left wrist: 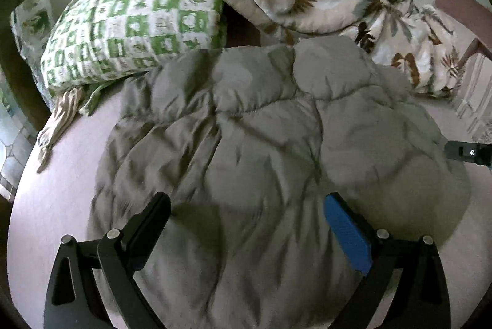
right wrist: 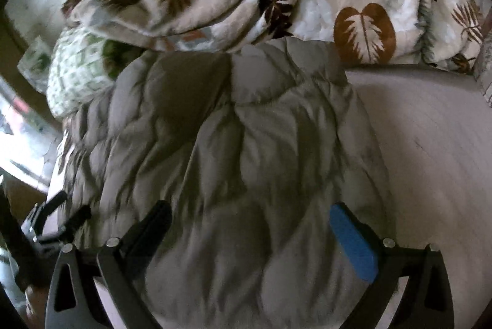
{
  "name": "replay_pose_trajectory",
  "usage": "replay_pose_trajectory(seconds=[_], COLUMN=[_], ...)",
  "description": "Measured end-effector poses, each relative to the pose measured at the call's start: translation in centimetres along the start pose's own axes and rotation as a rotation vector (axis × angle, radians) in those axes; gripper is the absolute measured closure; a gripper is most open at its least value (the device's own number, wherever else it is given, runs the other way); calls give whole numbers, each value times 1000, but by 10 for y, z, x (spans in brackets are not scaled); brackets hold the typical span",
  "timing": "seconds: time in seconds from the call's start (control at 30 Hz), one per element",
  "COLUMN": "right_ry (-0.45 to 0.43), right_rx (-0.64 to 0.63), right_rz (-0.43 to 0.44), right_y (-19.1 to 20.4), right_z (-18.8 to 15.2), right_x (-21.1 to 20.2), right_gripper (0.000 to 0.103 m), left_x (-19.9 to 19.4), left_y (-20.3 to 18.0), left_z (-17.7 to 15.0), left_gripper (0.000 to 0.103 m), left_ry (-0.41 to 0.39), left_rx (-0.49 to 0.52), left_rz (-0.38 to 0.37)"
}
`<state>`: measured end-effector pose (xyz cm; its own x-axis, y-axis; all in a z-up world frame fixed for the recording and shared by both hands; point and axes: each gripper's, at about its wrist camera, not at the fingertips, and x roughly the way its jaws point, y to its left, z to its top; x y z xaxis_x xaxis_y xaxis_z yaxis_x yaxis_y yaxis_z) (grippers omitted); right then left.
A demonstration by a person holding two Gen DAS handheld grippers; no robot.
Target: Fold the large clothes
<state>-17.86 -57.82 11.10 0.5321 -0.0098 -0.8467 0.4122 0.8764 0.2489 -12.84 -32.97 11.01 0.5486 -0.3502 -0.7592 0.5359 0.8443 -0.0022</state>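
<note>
Puffy grey quilted jacket (left wrist: 270,150) lies on pale bed sheet (left wrist: 61,206), long way running near to far, toward green checked pillow (left wrist: 129,25). Left gripper (left wrist: 246,224) and right gripper (right wrist: 250,232) both above near end, jaws wide open, holding nothing. Both look equally near.

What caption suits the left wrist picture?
Open left gripper above a grey quilted garment on a bed, green checked pillow behind.

left wrist: above, close | right wrist: same | shared: grey quilt (left wrist: 261,144) (right wrist: 233,150)
</note>
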Motion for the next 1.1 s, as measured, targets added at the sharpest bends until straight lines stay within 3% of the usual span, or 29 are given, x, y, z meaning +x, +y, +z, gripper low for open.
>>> replay_pose_trajectory(seconds=[0.17, 0.3, 0.47, 0.83, 1.1], right_ry=[4, 62, 59, 66, -11], right_rx=[-64, -144, -187, -172, -183], right_rz=[-18, -98, -152, -166, -157], right_y=[1, 8, 14, 14, 17], right_z=[-30, -45, -51, -47, -56], right_x=[-14, 13, 41, 43, 38], right_gripper=[0, 0, 0, 0, 0], left_x=[-4, 19, 31, 34, 27], left_y=[9, 11, 1, 3, 6], left_z=[-23, -29, -32, -30, -37], left_gripper=[3, 0, 0, 0, 0], left_ry=[17, 65, 70, 75, 18], left_rx=[11, 13, 71, 20, 8], left_rz=[25, 41, 96, 73, 50])
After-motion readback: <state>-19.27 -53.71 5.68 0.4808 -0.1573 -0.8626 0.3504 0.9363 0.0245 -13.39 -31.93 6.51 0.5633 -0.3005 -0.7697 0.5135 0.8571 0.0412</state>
